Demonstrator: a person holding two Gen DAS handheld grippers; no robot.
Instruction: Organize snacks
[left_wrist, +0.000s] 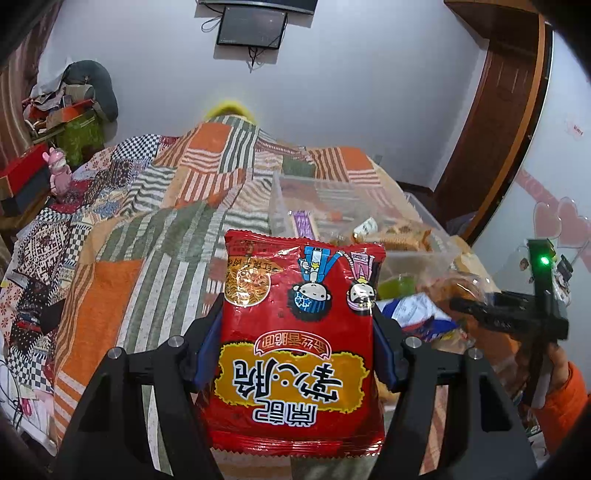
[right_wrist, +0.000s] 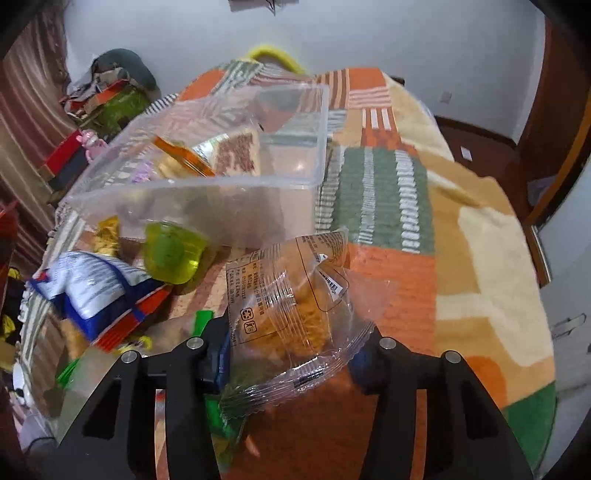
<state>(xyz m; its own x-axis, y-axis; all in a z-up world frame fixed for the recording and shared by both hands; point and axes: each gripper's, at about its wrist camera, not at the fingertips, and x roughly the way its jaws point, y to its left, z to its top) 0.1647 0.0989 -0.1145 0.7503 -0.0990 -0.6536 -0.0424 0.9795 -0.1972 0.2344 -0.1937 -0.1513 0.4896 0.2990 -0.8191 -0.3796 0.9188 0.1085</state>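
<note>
We hold a red noodle pack (left_wrist: 295, 339) in the left gripper (left_wrist: 295, 343), the jaws clamped on its two side edges; its top edge reaches ahead of the fingertips and its crimped bottom edge hangs back between the arms. The right gripper (right_wrist: 291, 354) is clamped on a clear-wrapped pastry (right_wrist: 291, 306), whose loose wrapper spills forward and to the right past the jaws.

Just ahead and left of the right jaws we see a green jelly cup (right_wrist: 173, 251) lying against the near wall of the clear bin (right_wrist: 236, 181), and farther left a blue-and-white bag (right_wrist: 96, 288) among other blurred wrappers. The bin's near rim stands ahead of the jaws and slightly left, tilted, with a few packets inside. To the right of the right jaws the quilt (right_wrist: 388, 206) lies bare out to the bed's edge.

From the left wrist, the bin (left_wrist: 332, 206) lies beyond the pack's top edge and to the right, and the right gripper (left_wrist: 480, 306) is off to the right with its pastry. Left of the left jaws the quilt runs bare and wide.

Farther off, piled boxes (left_wrist: 26, 173) and a pink toy (left_wrist: 59, 173) sit at the far left, a dark screen (left_wrist: 251, 26) hangs on the pale wall, and a wooden door (left_wrist: 498, 110) stands at the right.
</note>
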